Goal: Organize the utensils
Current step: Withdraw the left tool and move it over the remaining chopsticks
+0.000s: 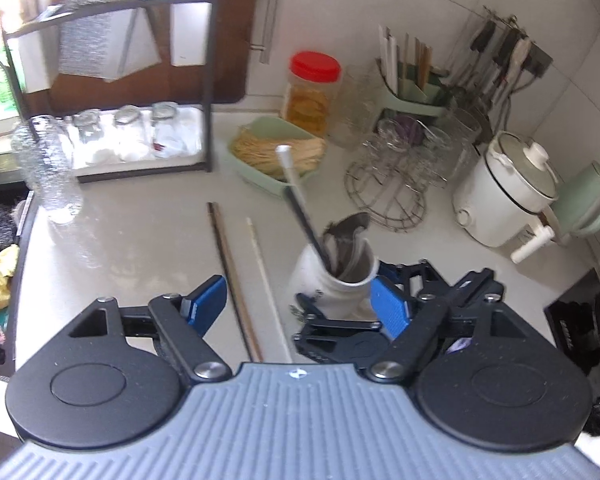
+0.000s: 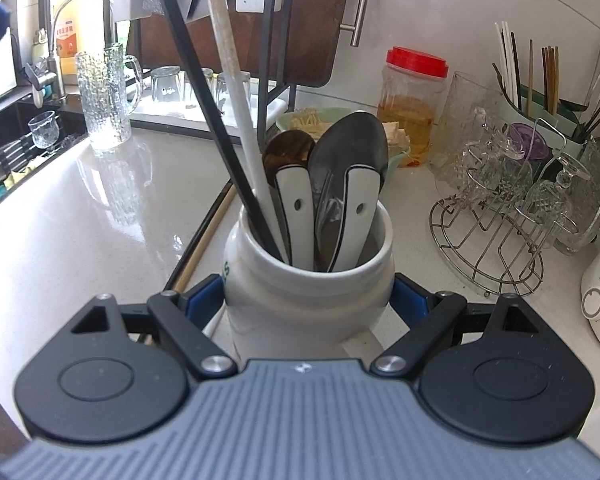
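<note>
Chopsticks (image 1: 240,280) lie lengthwise on the worktop (image 1: 140,248) left of the jar (image 2: 308,280), between the empty, wide-open left gripper's (image 1: 296,304) fingers; right gripper (image 2: 308,300) clamps the jar.

Letter "S" partly visible on white crock (image 2: 308,292), yellow bottle (image 2: 70,40) label print unreadable

bright window glare, blurred, fisheye-warped edges

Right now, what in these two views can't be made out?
- Utensil ends inside the white jar: hidden by its wall, both views.
- Chopsticks on the counter: near ends hidden behind the left gripper.
- Wall-hung utensils: blurred, left view.
</note>
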`<action>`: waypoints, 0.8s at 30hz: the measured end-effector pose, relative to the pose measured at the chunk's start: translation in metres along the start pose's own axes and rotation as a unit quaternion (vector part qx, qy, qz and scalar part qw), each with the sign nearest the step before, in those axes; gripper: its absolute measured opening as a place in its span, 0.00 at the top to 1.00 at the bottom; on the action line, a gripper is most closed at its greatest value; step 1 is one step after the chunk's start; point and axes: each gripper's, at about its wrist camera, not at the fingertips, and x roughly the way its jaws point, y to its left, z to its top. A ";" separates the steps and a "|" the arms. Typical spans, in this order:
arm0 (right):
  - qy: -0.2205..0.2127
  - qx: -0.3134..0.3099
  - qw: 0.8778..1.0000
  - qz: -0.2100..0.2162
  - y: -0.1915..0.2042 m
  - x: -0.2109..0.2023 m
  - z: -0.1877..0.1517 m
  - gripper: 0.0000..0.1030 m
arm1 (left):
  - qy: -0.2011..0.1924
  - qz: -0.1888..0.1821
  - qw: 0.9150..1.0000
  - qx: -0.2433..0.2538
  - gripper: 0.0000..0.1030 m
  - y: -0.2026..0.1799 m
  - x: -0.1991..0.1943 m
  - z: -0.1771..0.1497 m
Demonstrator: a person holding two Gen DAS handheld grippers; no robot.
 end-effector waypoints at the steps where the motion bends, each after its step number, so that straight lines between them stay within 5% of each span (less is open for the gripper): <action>1: 0.001 0.000 1.000 0.000 0.000 0.000 0.000 0.12 | -0.006 0.005 1.000 -0.004 0.17 0.004 -0.002 -0.004; 12: 0.005 0.005 1.000 0.016 -0.007 -0.001 0.002 0.12 | -0.021 0.058 0.996 -0.064 0.16 0.057 0.010 -0.038; 24: 0.011 -0.011 0.999 0.034 -0.014 -0.006 0.000 0.13 | -0.005 0.050 0.995 -0.090 0.17 0.080 0.079 -0.038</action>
